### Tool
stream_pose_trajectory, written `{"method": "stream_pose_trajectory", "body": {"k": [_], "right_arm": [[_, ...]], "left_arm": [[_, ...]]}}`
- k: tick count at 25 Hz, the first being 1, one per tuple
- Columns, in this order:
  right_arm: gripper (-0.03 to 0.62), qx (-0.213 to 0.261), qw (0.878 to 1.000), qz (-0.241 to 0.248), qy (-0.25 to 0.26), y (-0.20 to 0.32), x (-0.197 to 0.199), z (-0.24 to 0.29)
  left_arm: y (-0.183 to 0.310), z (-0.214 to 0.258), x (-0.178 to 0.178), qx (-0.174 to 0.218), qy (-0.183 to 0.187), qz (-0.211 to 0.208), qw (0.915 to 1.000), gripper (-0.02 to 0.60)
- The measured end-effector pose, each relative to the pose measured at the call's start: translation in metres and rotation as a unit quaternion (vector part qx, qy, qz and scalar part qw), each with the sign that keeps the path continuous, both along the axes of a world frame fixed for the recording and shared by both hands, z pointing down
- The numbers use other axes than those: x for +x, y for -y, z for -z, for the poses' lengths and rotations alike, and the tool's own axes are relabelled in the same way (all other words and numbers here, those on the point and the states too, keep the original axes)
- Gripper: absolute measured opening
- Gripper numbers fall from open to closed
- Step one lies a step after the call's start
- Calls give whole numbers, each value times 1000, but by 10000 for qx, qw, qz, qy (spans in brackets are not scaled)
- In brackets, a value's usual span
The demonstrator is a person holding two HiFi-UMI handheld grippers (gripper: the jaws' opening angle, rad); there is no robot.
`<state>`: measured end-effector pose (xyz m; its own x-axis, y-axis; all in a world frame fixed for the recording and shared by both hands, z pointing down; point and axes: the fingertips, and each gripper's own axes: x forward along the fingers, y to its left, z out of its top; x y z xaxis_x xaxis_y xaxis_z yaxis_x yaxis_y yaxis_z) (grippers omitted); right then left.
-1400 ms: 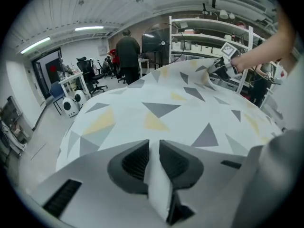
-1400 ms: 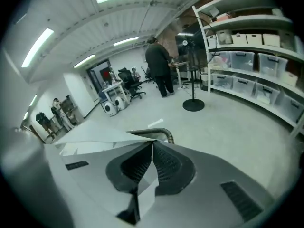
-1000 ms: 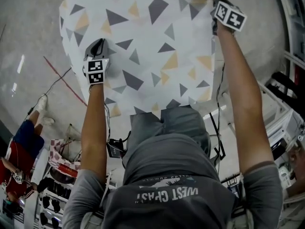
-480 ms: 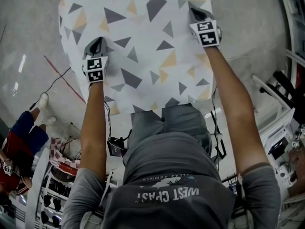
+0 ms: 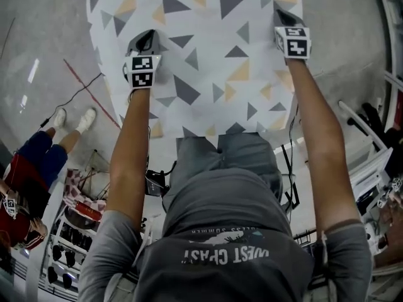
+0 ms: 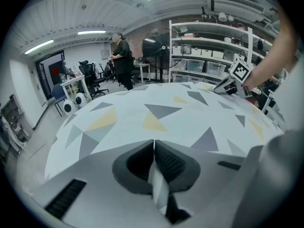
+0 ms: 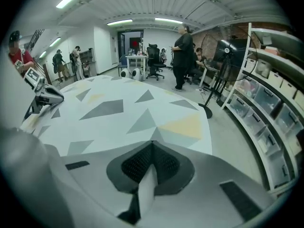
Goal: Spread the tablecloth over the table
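A white tablecloth (image 5: 201,49) printed with grey and yellow triangles lies spread over the table below me. My left gripper (image 5: 146,38) is shut on the tablecloth (image 6: 156,113) at its left side, a fold of cloth pinched between the pads. My right gripper (image 5: 281,16) is shut on the tablecloth (image 7: 123,113) near its right edge, with a strip of cloth between its pads. From the left gripper view the right gripper (image 6: 227,85) shows across the cloth; from the right gripper view the left gripper (image 7: 47,98) shows at the far left.
A person in red and blue (image 5: 28,181) stands on the floor at my left. Shelving with boxes (image 7: 266,103) lines the right side, and a fan on a stand (image 7: 223,56) is beyond the table. Another person (image 7: 183,56) stands past the table's far end. A red line (image 5: 88,102) crosses the floor.
My right gripper came down from the raised right edge inward onto the cloth and shut on it. The left gripper stayed on its fold of cloth. The view shifted slightly.
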<state>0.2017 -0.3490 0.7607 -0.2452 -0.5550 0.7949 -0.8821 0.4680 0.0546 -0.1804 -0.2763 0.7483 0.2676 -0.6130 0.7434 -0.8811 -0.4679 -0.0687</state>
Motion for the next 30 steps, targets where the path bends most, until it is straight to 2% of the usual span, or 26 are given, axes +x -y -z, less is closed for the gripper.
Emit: {"method": "stream_pose_trajectory", "body": {"k": [4,8,12,17,21,25,30], "right_arm": [[11,-174,9982,-497,277,5,1,8],[11,209,9962,-598,600,6,-17,50],[12,562,9887,-678,1211,1,-52,111],[12,776,9827,-308,1653,-29,-99,191],[12,961,9771,278,1876,-65,-138,255],[11,1200,9692,842,1980,-110,-175,320],[11,1583,9555,1296,2123,-164,-205,403]], "left_arm": [[0,4,5,-254,-66,-130,9996,8],[3,33,22,-147,-282,-333,9989,8],[-3,74,33,-16,-518,-554,9971,8],[-21,139,40,320,-732,-814,9935,8],[-35,210,38,831,-914,-833,9888,8],[-54,282,35,1358,-1092,-868,9809,8],[-90,367,32,1963,-1234,-987,9677,8]]}}
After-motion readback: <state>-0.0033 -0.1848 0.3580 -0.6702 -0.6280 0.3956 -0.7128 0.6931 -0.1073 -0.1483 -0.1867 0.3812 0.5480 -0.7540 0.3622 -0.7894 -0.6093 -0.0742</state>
